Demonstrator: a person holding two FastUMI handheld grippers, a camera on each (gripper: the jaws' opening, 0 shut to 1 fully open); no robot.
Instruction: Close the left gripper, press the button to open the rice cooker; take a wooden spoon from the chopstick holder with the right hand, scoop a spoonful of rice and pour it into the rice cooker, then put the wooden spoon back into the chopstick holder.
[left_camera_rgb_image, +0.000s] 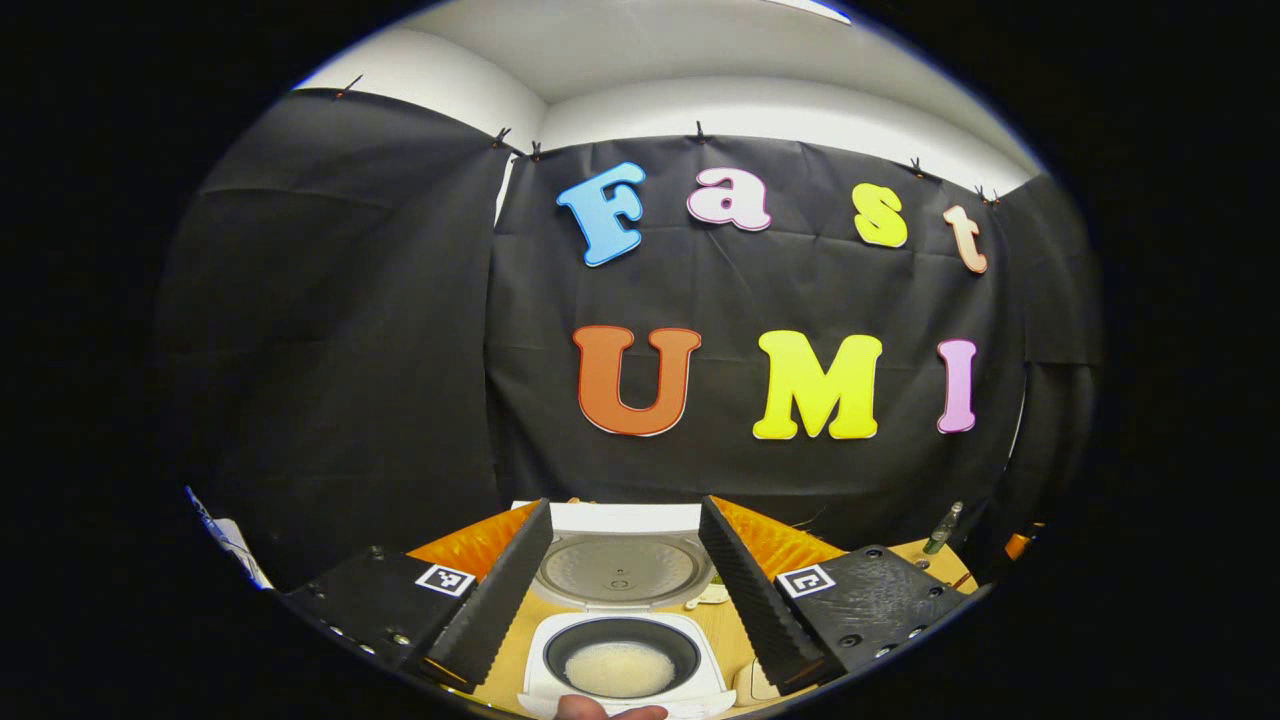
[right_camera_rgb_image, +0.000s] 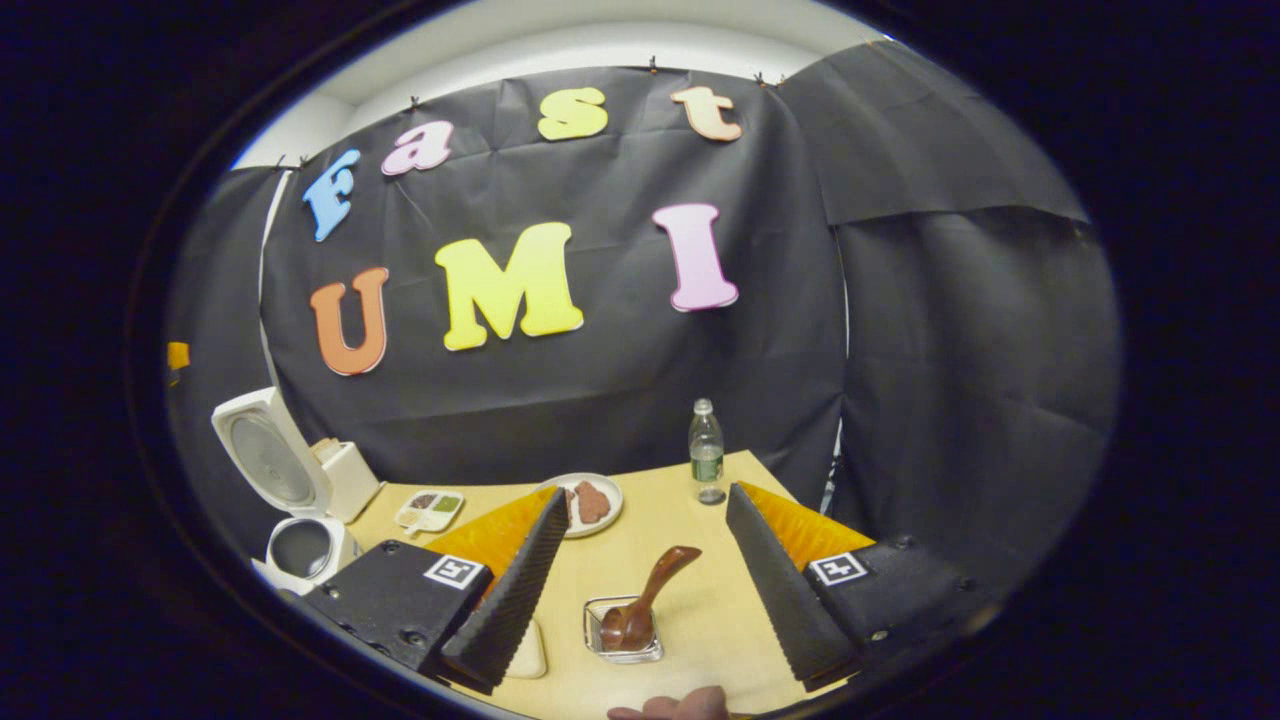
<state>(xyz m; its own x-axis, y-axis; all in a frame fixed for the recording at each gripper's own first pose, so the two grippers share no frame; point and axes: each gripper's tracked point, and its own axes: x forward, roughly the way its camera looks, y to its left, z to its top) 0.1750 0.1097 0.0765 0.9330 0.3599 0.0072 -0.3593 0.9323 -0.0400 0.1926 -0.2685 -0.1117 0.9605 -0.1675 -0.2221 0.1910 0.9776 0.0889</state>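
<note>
Wooden spoon in holder; right gripper spread wide, empty; left gripper likewise.

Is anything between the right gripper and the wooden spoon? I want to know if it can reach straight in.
Nothing visible blocks it. In the right gripper view the right gripper is open, and the wooden spoon leans in its holder on the table straight ahead between the fingers. The plate and bottle stand farther back.
</note>
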